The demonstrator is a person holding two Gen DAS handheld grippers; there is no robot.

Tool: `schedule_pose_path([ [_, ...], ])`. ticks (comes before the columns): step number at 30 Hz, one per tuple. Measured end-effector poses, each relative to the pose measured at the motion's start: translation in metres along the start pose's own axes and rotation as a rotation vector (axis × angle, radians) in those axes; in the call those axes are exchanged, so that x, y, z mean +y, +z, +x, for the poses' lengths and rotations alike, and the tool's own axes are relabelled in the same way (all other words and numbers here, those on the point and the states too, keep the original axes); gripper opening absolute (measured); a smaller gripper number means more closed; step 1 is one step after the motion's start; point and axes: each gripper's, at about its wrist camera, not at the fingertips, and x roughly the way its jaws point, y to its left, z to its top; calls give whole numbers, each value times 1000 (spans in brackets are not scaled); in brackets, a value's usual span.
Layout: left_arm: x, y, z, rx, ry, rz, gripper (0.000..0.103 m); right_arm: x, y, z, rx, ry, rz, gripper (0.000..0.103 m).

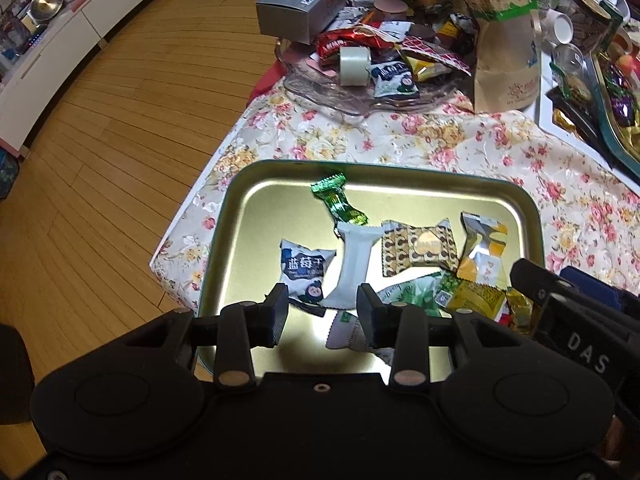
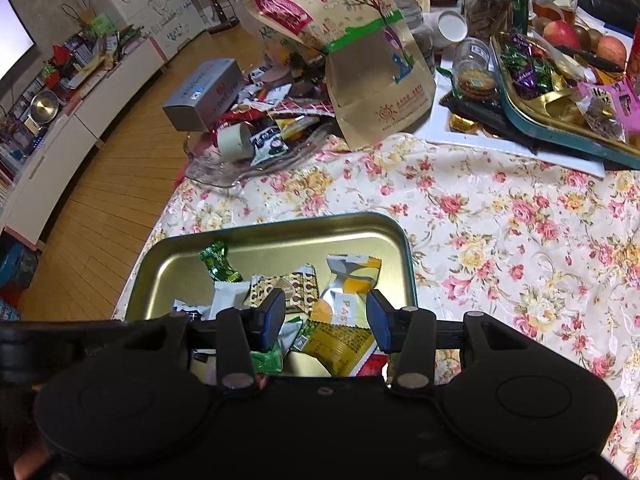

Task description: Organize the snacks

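Both grippers are hanging over the near end of the gold tin tray (image 1: 516,208), which sits on the flowery tablecloth (image 2: 500,216) at the table's near left corner.

Going left to right in the tray: a blue-and-white blueberry packet (image 1: 306,272) on the left, a plain white wrapper (image 1: 354,264) just beside it, with a green twist candy (image 1: 338,202) lying a bit further back. Then a brown patterned packet (image 1: 418,246), a silver-and-orange packet (image 1: 482,250) near the right wall, and a yellow-green packet (image 2: 340,344) plus a pale green one (image 1: 412,292) at the near edge.

The left gripper (image 1: 322,312) has its jaws apart, nothing between them, hovering over the near end of the white wrapper. The right gripper (image 2: 326,318) is also spread wide and empty, above the yellow-green packet.

Far side of the table, left to right: a grey box (image 2: 204,94), a glass dish (image 2: 208,172) heaped with mixed snacks and a tape roll (image 2: 234,140), a big kraft paper bag (image 2: 360,60), then a second teal tray (image 2: 560,126) full of sweets on the right, with apples (image 2: 560,34) behind it.
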Motion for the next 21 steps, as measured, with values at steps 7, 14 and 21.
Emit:
schedule_pose_path([
  [7, -9, -4, 0, -4, 20, 30, 48, 1, -2, 8, 36, -59, -14, 48],
  [14, -9, -5, 1, -1, 24, 24, 48, -1, -3, 14, 66, -79, -5, 48],
  [21, -8, -4, 3, 11, 19, 13, 48, -1, -5, 18, 84, -97, -5, 48],
])
